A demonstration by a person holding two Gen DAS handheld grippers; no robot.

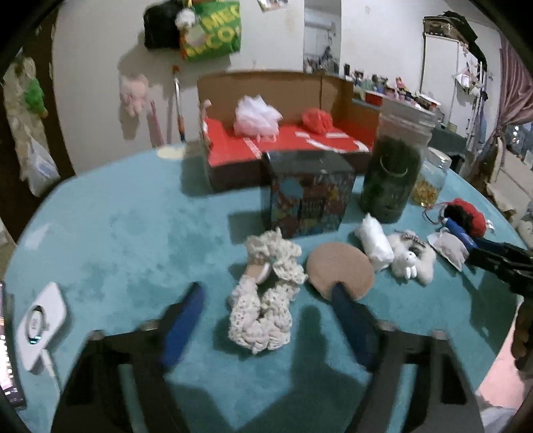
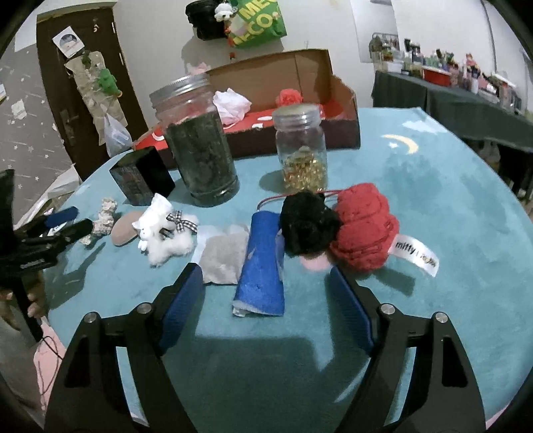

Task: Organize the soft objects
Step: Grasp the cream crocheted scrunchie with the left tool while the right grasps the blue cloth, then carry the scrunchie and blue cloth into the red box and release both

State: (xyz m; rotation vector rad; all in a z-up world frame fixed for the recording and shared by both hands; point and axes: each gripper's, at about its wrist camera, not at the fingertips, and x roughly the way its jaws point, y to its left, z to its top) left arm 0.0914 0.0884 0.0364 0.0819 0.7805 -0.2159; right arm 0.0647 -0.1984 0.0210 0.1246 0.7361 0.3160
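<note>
Left gripper (image 1: pixel 266 299) jaws apart, nothing clamped; cream crochet piece (image 1: pixel 266 299) lies on teal cloth (image 1: pixel 116 233) betw. fingers. Right gripper (image 2: pixel 266 279) also apart, blue roll (image 2: pixel 263 266) betw. fingers, untouched. Red yarn ball (image 2: pixel 364 226) beside black pompom (image 2: pixel 308 223), just beyond.

A tall jar of dark green stuff (image 2: pixel 200 146) stands on the teal desk (image 2: pixel 449 200). Just right of it is a smaller jar of gold bits (image 2: pixel 301 150); left of it, a dark patterned box (image 2: pixel 141 176). Above and behind the tall jar, a green bag (image 2: pixel 258 21) hangs on the wall.
</note>
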